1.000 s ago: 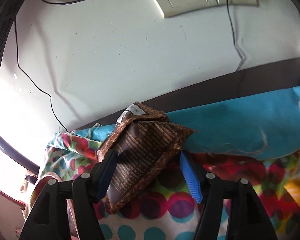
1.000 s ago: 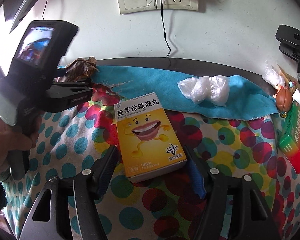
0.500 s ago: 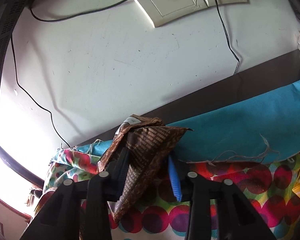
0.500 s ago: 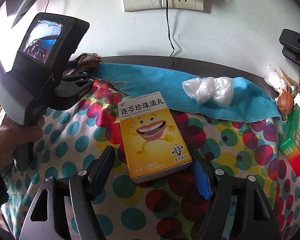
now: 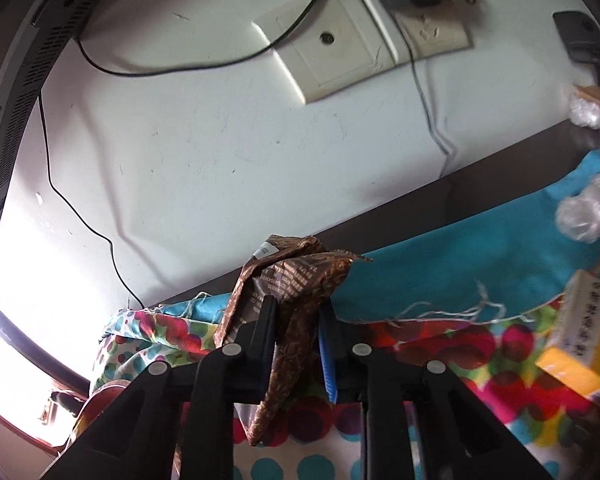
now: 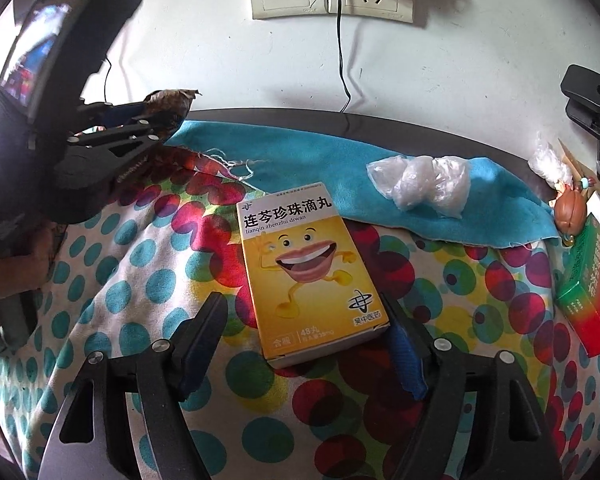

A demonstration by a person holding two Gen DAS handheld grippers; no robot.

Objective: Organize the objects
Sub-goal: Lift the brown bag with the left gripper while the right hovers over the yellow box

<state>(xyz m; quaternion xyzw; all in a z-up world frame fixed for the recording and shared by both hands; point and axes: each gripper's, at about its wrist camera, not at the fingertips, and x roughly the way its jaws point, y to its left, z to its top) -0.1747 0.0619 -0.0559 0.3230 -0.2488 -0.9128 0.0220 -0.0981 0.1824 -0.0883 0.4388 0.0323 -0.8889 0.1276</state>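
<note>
- The left gripper (image 5: 296, 336) has just closed its fingers on the brown wrapper (image 5: 292, 280); a second ago they stood wide on either side of it, and now they pinch its crumpled middle.
- In the right wrist view the wrapper (image 6: 172, 106) sticks out past the left gripper (image 6: 140, 120), and appears clear of the spotted cloth (image 6: 112, 280), near the left end of the blue towel (image 6: 300, 176). I judge it lifted rather than resting.
- The right gripper (image 6: 308, 344) has its fingers spread, and they have just been opening a little further. The near end of the yellow box (image 6: 308, 264) lies between them, but neither finger presses on it, so the box lies flat and unheld on the cloth.
- Well apart to the right, a clear plastic bag (image 6: 420, 188) sits on the towel and a red and green box (image 6: 592, 292) lies at the cloth's edge.
- For the tidying, this likely means the wrapper is secured and ready to carry away, while the yellow box looks like the right hand's next pick.
- The wrapper is thin and crinkled; it could slip if moved quickly.
</note>
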